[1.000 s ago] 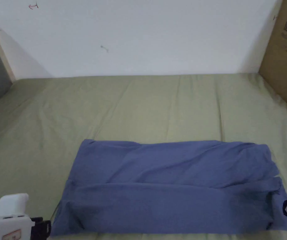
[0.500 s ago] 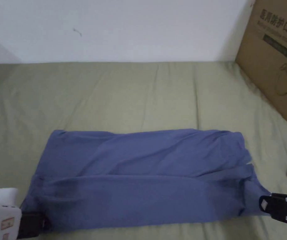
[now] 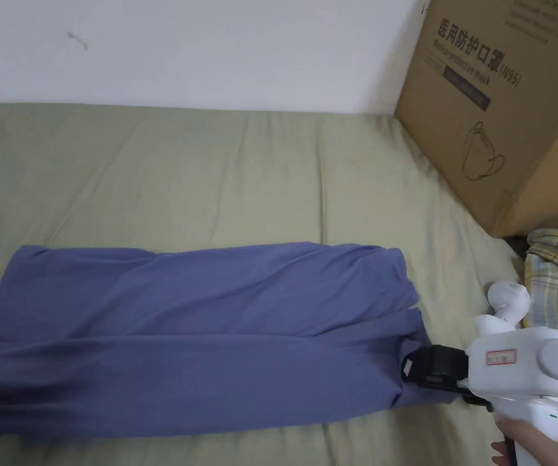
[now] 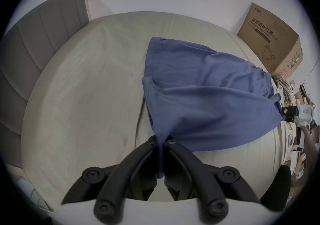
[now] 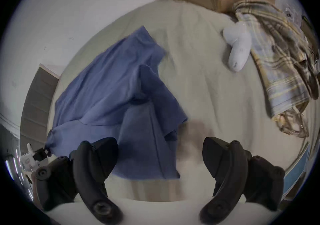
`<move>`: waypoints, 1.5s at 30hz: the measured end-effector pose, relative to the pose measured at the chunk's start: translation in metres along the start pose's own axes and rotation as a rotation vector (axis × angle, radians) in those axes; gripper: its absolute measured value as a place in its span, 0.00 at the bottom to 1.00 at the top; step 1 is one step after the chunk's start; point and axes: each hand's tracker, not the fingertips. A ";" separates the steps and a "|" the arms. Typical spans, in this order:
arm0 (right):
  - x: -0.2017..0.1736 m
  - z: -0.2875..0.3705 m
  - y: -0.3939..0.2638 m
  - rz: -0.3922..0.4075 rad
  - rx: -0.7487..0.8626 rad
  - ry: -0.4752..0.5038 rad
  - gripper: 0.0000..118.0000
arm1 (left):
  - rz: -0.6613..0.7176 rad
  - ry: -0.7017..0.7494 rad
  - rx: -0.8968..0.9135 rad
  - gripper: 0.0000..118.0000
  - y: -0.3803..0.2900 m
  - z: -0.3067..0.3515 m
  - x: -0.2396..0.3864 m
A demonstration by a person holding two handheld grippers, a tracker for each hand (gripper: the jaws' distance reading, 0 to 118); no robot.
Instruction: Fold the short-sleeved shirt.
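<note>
Shirt [image 3: 198, 340]: blue, short-sleeved, laid lengthwise across the near part of the bed [image 3: 223, 170]. It is already folded into a long band, with the near long edge lapped over the body. Some wrinkles are seen along the band.

Left gripper [image 4: 161, 142]: fingers closed on the shirt's left end, with a pinch of cloth drawn between them. The cloth is pulled into a taut cone toward the fingers, probably so that the band is kept stretched and flat.

Right gripper [image 5: 160, 156]: fingers held apart, with the shirt's right end lying between and under them; nothing is pinched. In the head view the gripper [image 3: 432, 367] is seen touching the right end, held by a hand [image 3: 538, 443]. It is judged to be placed for a grasp of that end.

Box [image 3: 502, 103]: cardboard, set at the far right corner of the bed, well apart from the shirt.

Plaid cloth [image 3: 557, 279]: heaped at the right edge, beside the box, clear of the fold.

White object [image 5: 237, 50]: lying on the bed just beside the plaid cloth; its kind cannot be told.

Next step, as judged: the right end is to be gripped, then carried over toward the left end, halving the band.
</note>
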 end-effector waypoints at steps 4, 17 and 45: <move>-0.009 0.007 -0.004 0.127 0.056 -0.095 0.13 | 0.028 -0.008 -0.006 0.04 -0.001 -0.001 0.000; 0.017 0.100 -0.054 0.185 -0.017 -0.027 0.06 | 0.017 -0.094 -0.066 0.04 -0.029 0.061 -0.015; -0.093 0.126 -0.047 0.382 0.272 -0.020 0.00 | 0.004 -0.111 0.092 0.00 -0.020 0.095 0.015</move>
